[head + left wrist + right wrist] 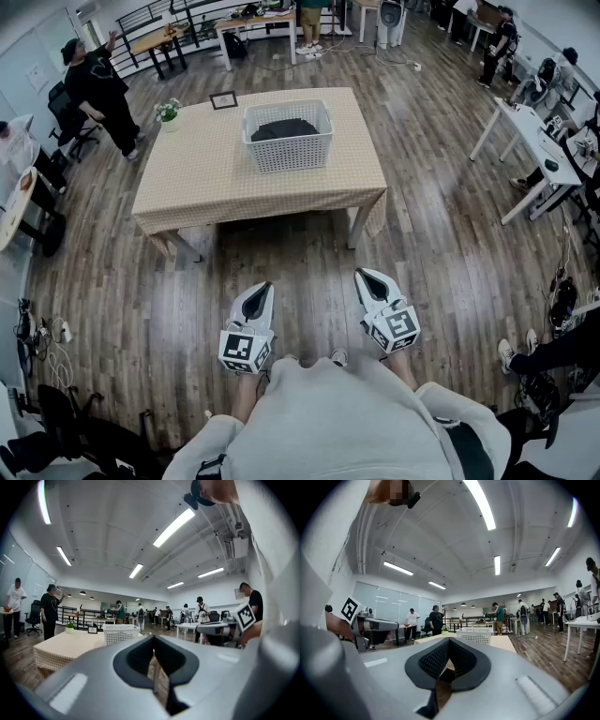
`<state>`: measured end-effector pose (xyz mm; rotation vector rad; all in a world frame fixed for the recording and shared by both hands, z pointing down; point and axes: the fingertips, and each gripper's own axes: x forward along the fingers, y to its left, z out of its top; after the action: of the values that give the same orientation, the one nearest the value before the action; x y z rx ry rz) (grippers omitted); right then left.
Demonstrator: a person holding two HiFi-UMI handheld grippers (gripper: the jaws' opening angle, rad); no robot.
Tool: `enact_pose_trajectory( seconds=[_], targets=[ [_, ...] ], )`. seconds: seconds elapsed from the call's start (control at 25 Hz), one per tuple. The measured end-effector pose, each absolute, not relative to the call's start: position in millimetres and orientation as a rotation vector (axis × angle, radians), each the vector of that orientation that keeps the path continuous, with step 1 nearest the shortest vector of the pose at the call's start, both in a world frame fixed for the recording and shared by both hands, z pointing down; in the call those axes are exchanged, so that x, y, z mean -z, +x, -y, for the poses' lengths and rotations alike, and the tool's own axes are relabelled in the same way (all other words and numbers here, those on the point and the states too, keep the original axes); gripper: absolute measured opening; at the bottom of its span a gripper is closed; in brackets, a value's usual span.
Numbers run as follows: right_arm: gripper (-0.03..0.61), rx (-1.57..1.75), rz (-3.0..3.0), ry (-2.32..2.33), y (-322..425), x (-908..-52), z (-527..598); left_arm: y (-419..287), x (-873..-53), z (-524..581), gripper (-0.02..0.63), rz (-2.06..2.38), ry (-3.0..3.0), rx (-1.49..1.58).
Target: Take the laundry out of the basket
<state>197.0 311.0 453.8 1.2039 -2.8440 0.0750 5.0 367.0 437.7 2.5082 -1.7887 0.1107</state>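
On the table [187, 178] at upper centre, the basket [291, 155] is set long side left-right, dark laundry [284, 128] heaped inside. Well below it, left gripper [265, 287] and right gripper [362, 275] are held clenched and empty, the left lined up nearer

Room's bright and evenly lit. The light comes from long white ceiling tube lights [174, 527] high above and ahead of the left gripper [153, 654], same deal over the right gripper [449, 652], and they blow out to pure white. Both gripper views are heavy fisheye with black corners, and each gripper looks soft right up at the lens. The head view bends at the edges too. The brown wooden plank floor [441, 234] ahead of the grippers has a mild sheen, with just a soft shadow under the beige checked-cloth table [187, 192].
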Motion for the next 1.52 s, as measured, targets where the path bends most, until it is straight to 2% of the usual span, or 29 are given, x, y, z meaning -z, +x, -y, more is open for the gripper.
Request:
enact_pose_trajectory(
  seconds=[1.04,1.52],
  targets=[
    [-0.002,-0.108,2.993,1.059,247.3,-455.7,-298.4,61.5,-455.1,-364.0,0.011,1.879,2.411,-0.146],
    [-0.002,-0.142,2.981,1.056,240.0,-466.9,-284.8,50.8,-462.0,-353.4,0.011,1.891,2.383,-0.152]
  ],
)
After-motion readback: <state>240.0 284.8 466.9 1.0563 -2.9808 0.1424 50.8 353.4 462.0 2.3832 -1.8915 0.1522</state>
